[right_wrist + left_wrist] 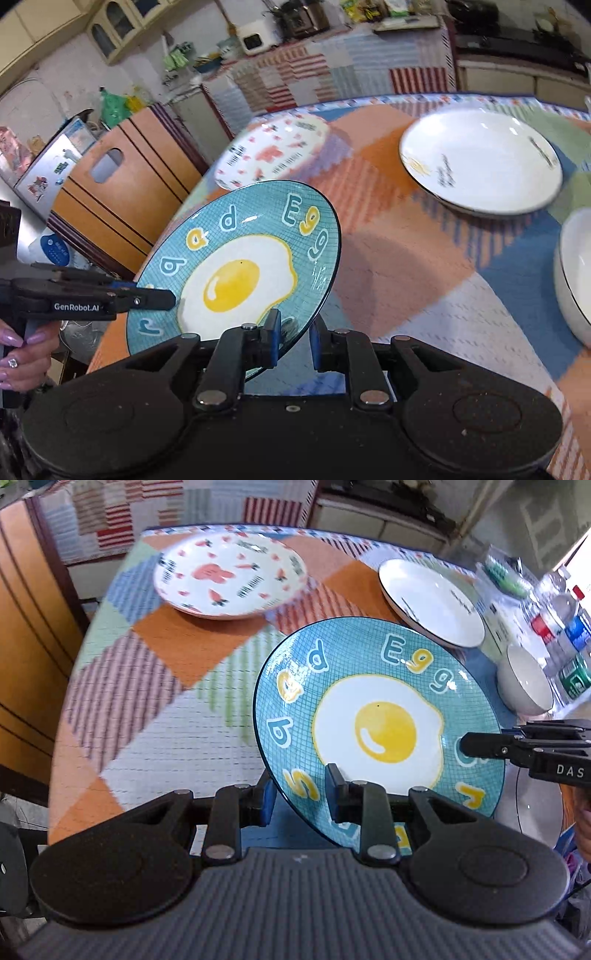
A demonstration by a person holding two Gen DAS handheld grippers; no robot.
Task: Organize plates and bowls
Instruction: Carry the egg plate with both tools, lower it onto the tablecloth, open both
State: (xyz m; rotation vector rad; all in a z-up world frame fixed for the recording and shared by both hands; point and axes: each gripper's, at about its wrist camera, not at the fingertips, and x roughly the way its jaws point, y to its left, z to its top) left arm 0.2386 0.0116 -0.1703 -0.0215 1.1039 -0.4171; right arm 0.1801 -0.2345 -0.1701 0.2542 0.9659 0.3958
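Observation:
Both grippers hold the blue fried-egg plate (376,716) tilted above the table; it also shows in the right wrist view (236,273). My left gripper (301,797) is shut on its near rim. My right gripper (293,339) is shut on the opposite rim and shows in the left wrist view (476,744). A white plate with pink rabbit print (229,578) lies at the table's far left. A plain white plate (430,600) with a dark rim lies at the far right. A white bowl (524,681) stands near it.
The table wears a patchwork cloth (166,701). Several water bottles (565,627) and a plastic container stand at the right edge. Another white plate (539,805) lies under the right gripper. A wooden cabinet (110,192) stands left of the table.

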